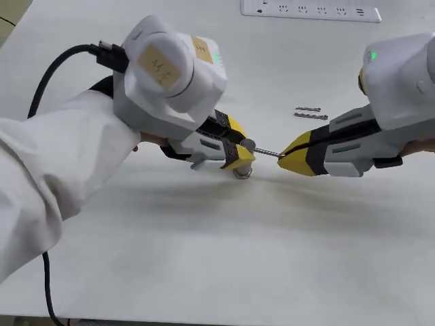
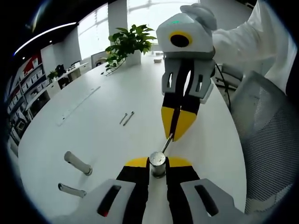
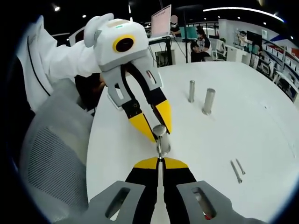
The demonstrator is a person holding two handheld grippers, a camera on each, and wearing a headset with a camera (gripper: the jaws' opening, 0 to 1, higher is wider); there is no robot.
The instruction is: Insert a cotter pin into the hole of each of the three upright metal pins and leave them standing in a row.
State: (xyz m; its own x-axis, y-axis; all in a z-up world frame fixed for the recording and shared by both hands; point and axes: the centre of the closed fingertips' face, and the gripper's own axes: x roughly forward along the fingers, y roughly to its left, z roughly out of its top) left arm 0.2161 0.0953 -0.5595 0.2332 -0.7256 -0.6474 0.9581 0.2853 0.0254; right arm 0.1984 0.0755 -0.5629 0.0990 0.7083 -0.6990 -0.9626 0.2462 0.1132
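My left gripper (image 1: 238, 155) is shut on an upright metal pin (image 1: 243, 163) that stands on the white table (image 1: 204, 244). My right gripper (image 1: 289, 156) is shut on a thin cotter pin (image 1: 269, 152), held level, with its tip at the pin's head. In the left gripper view the cotter pin (image 2: 167, 143) slants down to the top of the metal pin (image 2: 158, 164). I cannot tell whether the tip is inside the hole. Two more metal pins (image 3: 191, 91) (image 3: 208, 101) stand upright farther back.
Two spare cotter pins (image 1: 309, 113) lie side by side on the table beyond the right gripper. A white power strip (image 1: 309, 9) runs along the far edge. A black cable (image 1: 47, 81) trails from the left gripper. A mesh chair (image 3: 51, 163) stands at the table's side.
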